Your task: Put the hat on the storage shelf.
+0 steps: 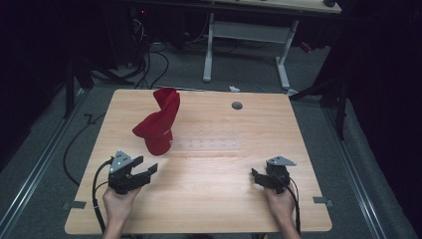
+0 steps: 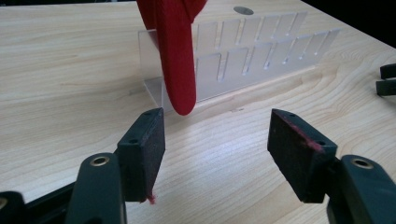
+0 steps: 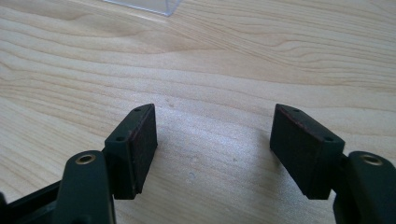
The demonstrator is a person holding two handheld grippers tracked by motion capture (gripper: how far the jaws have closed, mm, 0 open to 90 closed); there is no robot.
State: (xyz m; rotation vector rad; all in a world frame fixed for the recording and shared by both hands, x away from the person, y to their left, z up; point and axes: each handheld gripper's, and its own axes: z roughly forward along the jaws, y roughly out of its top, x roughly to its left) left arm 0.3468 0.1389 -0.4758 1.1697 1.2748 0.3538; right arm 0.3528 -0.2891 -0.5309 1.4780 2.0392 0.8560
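- The light wooden rectangular table (image 1: 209,199) carries everything; a small round grey grommet (image 1: 237,105) sits in its surface near the far edge, right of the middle.
- A clear acrylic slotted rack (image 2: 252,60) lies across the middle of the surface, long side running left to right, with 2 rows of upright dividers.
- A red cloth (image 1: 159,124) is draped over the left end of that rack, standing up in a twisted peak toward the far left corner; in the left gripper view its lower tip (image 2: 180,93) hangs down just in front of the rack's near wall.
- The left gripper (image 1: 145,170), black with a grey three-cornered plate, sits near the front left of the surface, just short of the cloth and apart from it. Its jaws stand wide with nothing between them; a few red fibres cling to the pads (image 2: 149,149).
- The right gripper (image 1: 259,177) rests near the front right corner, well apart from the rack. Its jaws are spread wide over bare wood.
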